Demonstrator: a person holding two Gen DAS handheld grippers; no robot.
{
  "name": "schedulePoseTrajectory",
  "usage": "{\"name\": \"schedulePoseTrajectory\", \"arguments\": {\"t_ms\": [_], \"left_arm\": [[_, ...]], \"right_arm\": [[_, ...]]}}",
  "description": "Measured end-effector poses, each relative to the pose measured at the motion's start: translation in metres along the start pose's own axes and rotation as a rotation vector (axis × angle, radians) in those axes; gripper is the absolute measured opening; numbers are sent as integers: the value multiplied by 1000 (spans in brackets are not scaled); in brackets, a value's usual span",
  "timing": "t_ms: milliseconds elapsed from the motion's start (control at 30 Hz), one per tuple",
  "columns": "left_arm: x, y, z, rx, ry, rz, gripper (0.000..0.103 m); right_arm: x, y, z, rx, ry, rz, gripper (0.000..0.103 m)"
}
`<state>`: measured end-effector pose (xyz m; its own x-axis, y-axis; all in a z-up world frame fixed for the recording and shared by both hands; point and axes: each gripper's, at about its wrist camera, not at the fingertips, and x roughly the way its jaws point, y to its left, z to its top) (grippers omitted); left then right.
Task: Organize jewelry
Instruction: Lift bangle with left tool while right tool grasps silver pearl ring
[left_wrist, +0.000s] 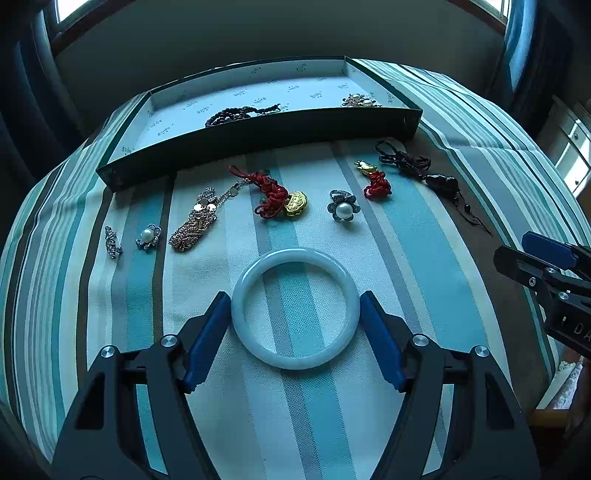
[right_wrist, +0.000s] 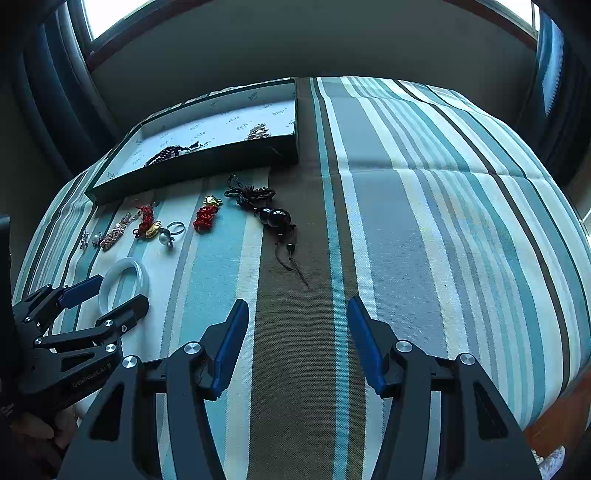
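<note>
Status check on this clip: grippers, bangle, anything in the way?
Left hand-held gripper open, straddling the pale bangle, flat on cloth. Right hand-held gripper open, empty. Box beyond loose jewelry row; path clear.

Home: curtained windows (right_wrist: 110, 14), striped tablecloth (right_wrist: 424, 221)

Both wrist views look steeply down and forward, close above the striped cloth (left_wrist: 424, 229). The left view sits left, the right view further right. Both share the far box (right_wrist: 207, 162) and pale bangle (left_wrist: 295, 308).
</note>
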<state>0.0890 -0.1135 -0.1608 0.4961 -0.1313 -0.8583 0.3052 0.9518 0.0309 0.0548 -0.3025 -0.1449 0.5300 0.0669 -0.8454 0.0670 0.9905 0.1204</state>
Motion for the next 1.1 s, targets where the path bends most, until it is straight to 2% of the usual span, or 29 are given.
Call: {"name": "schedulePoseTrajectory", "arguments": {"t_ms": [400,733,967,1100], "left_arm": [[-5,5,-3,10,-5,17,70],[-20,50,-2,-50,-40,112,70],[-22,85,-8,-114,-33,171,70],[-25,102,-9,-144,-42,201,70]], "right_arm": [[-2,4,1,-15,-8,-33,56],[-2,17,9,-56,-21,-45,56],[6,47,26,-115,-33,5,55],[16,73,34,-152,-24,67,50]]}}
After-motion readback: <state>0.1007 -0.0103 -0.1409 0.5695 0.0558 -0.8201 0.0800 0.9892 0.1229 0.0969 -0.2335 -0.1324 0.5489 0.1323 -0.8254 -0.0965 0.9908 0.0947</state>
